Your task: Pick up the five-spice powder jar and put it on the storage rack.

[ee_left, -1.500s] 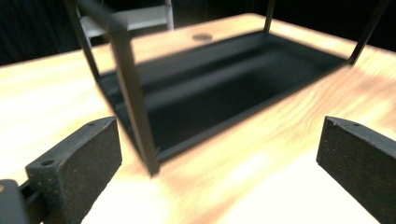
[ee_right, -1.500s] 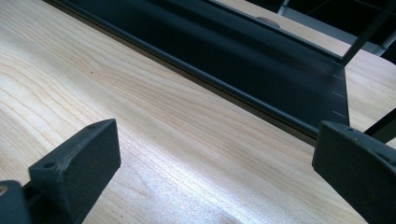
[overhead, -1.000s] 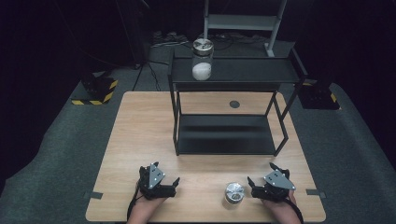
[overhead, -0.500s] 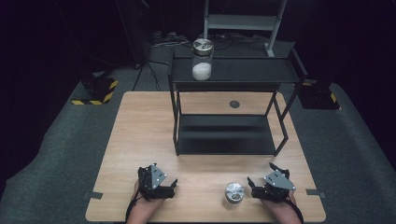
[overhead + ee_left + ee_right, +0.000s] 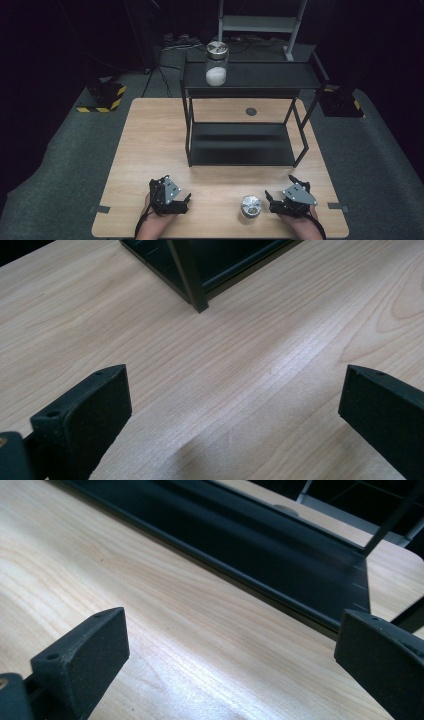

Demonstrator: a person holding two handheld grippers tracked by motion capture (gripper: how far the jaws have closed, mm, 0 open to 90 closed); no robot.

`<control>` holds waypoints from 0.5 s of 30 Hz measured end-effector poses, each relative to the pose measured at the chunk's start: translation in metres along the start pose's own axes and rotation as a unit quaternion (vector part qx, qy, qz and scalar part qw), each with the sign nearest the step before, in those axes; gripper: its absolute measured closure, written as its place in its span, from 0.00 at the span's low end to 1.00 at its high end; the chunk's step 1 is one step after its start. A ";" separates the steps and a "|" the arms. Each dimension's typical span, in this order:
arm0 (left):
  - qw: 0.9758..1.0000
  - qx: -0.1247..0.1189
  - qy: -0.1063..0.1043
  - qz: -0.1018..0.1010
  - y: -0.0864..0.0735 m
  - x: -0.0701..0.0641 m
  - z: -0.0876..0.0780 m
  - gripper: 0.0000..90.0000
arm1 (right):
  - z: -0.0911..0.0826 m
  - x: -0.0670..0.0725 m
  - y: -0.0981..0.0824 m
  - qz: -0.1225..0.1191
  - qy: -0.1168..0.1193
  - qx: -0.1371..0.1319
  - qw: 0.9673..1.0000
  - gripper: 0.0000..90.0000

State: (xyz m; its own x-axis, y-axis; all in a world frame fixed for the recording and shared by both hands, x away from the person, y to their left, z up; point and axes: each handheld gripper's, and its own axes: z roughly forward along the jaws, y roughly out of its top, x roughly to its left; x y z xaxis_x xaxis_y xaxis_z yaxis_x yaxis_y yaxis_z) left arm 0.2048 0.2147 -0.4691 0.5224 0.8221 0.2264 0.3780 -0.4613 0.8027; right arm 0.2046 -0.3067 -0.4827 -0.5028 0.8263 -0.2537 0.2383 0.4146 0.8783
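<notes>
Now I'm resting both grippers low, jaws spread and empty.
I'm watching the small jar [image 5: 250, 206] standing just beside my right gripper [image 5: 283, 200]; swinging sideways could topple it. My left gripper [image 5: 176, 196] is sitting well apart from it on the table [image 5: 150, 145].

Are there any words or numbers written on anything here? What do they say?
None: nothing here carries words or numbers that can be read.
The tall jar on the black shelf: no label to be seen.
The small jar on the table: shiny lid, no writing visible.
The yellow-and-black striped block on the floor: warning stripes, no letters.
</notes>
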 end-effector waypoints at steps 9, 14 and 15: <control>1.000 0.002 -0.002 -0.001 0.001 0.001 0.001 0.01 | -0.018 -0.006 0.006 0.022 0.002 -0.037 0.999 0.00; 1.000 0.001 0.000 -0.004 0.001 0.001 0.001 0.01 | -0.029 -0.007 0.009 0.029 -0.001 -0.058 0.998 0.00; 1.000 0.002 0.001 -0.004 0.001 0.000 0.001 0.01 | -0.032 -0.008 0.009 0.030 -0.001 -0.063 0.998 0.00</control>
State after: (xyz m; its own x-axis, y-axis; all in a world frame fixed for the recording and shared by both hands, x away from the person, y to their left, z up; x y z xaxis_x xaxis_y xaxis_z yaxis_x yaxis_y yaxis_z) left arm 0.2057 0.2144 -0.4689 0.5185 0.8260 0.2212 0.3845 -0.4562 0.8025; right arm 0.1843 -0.3214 -0.4603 -0.4891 0.8492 -0.1990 0.1625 0.3128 0.9358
